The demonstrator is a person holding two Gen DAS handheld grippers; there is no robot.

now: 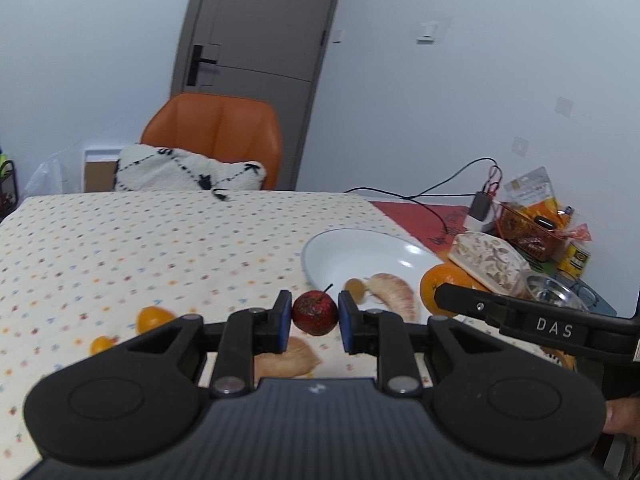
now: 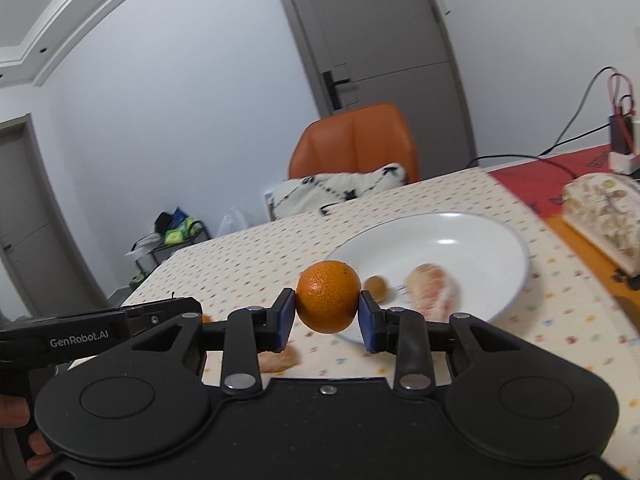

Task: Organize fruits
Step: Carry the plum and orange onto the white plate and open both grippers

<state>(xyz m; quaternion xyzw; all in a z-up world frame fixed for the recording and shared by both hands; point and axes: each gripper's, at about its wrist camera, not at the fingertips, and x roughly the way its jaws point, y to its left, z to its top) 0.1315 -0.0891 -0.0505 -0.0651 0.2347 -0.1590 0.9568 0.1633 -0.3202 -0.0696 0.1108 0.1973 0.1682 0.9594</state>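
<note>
In the left wrist view, the left tool (image 1: 315,316) is held above the table (image 1: 120,248), pointing a little downward, and its two blue pads pinch a small dark red fruit (image 1: 314,312) with a thin stem. Behind it stands a white plate (image 1: 360,248) with a pale peeled segment (image 1: 394,292) and a small brown fruit (image 1: 355,288) at its near rim. Two small orange fruits (image 1: 154,318) lie on the dotted cloth to the left, and another peeled piece (image 1: 288,356) lies under the tool. At the right edge the right tool (image 1: 452,300) comes in with an orange. In the right wrist view, the right tool (image 2: 328,310) also tilts slightly down and grips a mandarin (image 2: 328,296) between its pads, in the air just before the near rim of the plate (image 2: 500,248). A hand (image 2: 24,432) shows at the lower left corner.
</note>
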